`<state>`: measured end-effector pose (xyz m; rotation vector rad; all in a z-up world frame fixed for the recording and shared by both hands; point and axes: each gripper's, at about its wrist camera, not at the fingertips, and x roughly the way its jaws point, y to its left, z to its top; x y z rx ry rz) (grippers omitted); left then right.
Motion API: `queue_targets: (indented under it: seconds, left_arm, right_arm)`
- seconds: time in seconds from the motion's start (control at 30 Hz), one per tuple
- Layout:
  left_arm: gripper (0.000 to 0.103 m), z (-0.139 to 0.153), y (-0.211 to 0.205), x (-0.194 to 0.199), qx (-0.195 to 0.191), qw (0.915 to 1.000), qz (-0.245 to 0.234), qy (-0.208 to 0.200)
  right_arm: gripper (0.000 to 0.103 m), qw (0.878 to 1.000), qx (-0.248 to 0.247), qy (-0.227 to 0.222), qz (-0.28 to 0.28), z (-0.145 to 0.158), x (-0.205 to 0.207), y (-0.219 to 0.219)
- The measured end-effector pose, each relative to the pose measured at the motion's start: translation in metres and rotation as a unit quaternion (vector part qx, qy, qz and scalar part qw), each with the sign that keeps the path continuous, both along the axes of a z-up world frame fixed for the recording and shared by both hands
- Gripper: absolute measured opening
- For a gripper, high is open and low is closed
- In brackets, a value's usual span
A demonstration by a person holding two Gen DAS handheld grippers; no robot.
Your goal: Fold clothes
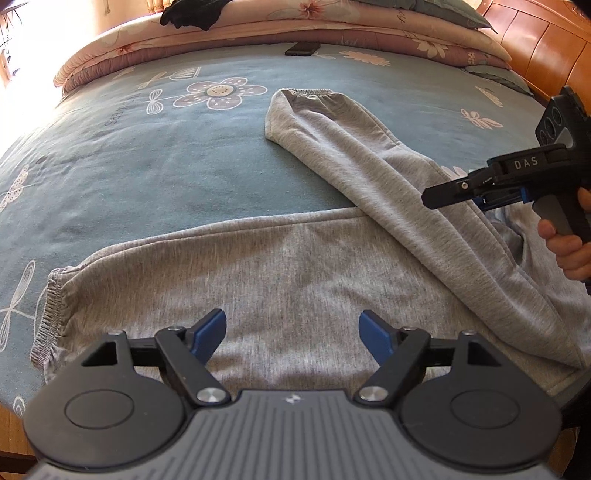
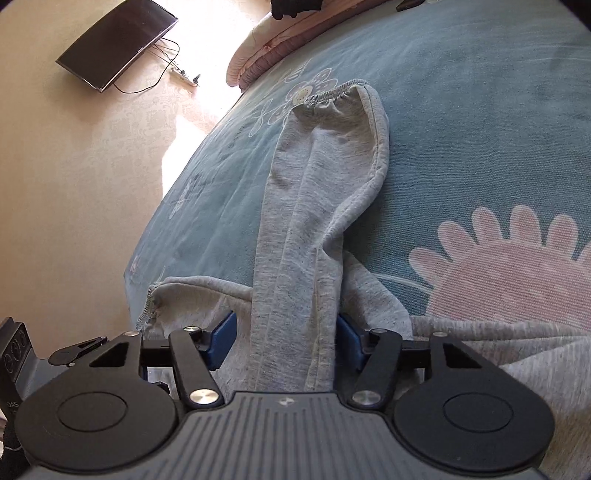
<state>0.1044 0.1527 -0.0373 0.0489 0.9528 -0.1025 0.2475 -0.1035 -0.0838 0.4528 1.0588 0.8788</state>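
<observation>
Left gripper [image 1: 291,334]: jaws stand wide apart above the near trouser leg, nothing between the blue pads [image 1: 210,334]; whether they touch the cloth cannot be told.

Right gripper [image 2: 286,341]: a raised fold of the grey sweatpants [image 2: 295,258] runs up between its blue pads [image 2: 223,339]. Right-hand pad lies against the fold's edge, left-hand pad shows a sliver of gap, so a firm grip cannot be confirmed. In the left wrist view this gripper [image 1: 430,195] enters from the right, seen side-on, its tip over the far leg; only part of the hand [image 1: 569,243] on its handle is in frame.

Sweatpants lie on the blue flowered bedspread [image 1: 147,166]. Near leg stretches leftward, elastic cuff [image 1: 48,317] by the bed's left edge. Other leg angles away toward the far middle, cuff [image 1: 306,94] gathered. Waist end at right is cut off by the frame.

Farther off: a dark flat object [image 1: 303,48], likely a phone, beside the folded pink quilt [image 1: 258,26]; black clothing [image 1: 192,13] on the quilt, partly cropped. Wooden headboard [image 1: 546,48] at far right. Right wrist view shows a dark screen [image 2: 118,40] on the wall with trailing cables; window glare washes out detail nearby.
</observation>
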Motion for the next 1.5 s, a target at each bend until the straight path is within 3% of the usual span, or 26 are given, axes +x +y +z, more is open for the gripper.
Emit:
queue_targets:
  seconds: [0.03, 0.07, 0.1, 0.17, 0.33, 0.5, 0.63, 0.77, 0.9, 1.0, 1.17, 1.4, 1.5]
  left_arm:
    - [0.079, -0.001, 0.002, 0.0, -0.003, 1.0, 0.0, -0.001]
    - [0.079, -0.003, 0.004, 0.0, -0.006, 1.0, 0.002, -0.002]
    - [0.079, -0.004, 0.006, 0.0, -0.009, 1.0, 0.003, -0.002]
    - [0.079, -0.006, 0.01, 0.0, -0.015, 0.9999, 0.006, -0.002]
    - [0.079, -0.01, 0.018, -0.003, -0.045, 0.999, 0.006, 0.0]
    - [0.079, -0.011, 0.025, -0.009, -0.066, 0.9978, 0.013, -0.003]
    - [0.079, -0.011, 0.037, -0.014, -0.092, 0.9954, 0.027, -0.003]
    - [0.079, -0.012, 0.059, -0.018, -0.14, 0.9885, 0.057, -0.002]
    - [0.079, -0.015, 0.079, -0.022, -0.2, 0.9761, 0.084, -0.001]
    - [0.079, -0.017, 0.085, -0.023, -0.23, 0.9689, 0.091, 0.0]
    - [0.079, -0.021, 0.082, -0.018, -0.243, 0.9658, 0.09, 0.004]
    - [0.079, -0.022, 0.069, -0.009, -0.25, 0.9658, 0.07, 0.007]
    - [0.079, -0.024, 0.067, 0.001, -0.265, 0.9618, 0.066, 0.008]
  right_arm:
    - [0.055, 1.0, -0.004, 0.0, 0.003, -0.002, 0.001, 0.002]
    - [0.046, 1.0, -0.008, 0.0, 0.005, -0.004, 0.002, 0.004]
    - [0.027, 1.0, -0.013, 0.001, 0.003, -0.005, 0.002, 0.005]
    - [0.008, 1.0, 0.0, 0.003, 0.005, -0.002, 0.0, 0.002]
    - [0.012, 0.998, 0.058, 0.001, 0.018, 0.019, -0.01, -0.002]
    - [0.008, 0.999, 0.036, -0.014, 0.031, 0.029, -0.013, 0.016]
    - [0.008, 0.996, 0.056, -0.014, 0.068, 0.038, -0.024, 0.036]
    - [0.011, 0.992, 0.042, -0.027, 0.114, 0.045, -0.045, 0.063]
    - [0.011, 0.985, -0.025, -0.076, 0.153, 0.041, -0.077, 0.096]
    - [0.012, 0.971, -0.086, -0.131, 0.179, 0.036, -0.108, 0.116]
    - [0.02, 0.924, -0.191, -0.238, 0.228, 0.025, -0.157, 0.145]
    - [0.023, 0.898, -0.21, -0.311, 0.23, 0.028, -0.191, 0.14]
    - [0.025, 0.891, -0.217, -0.308, 0.253, 0.024, -0.195, 0.137]
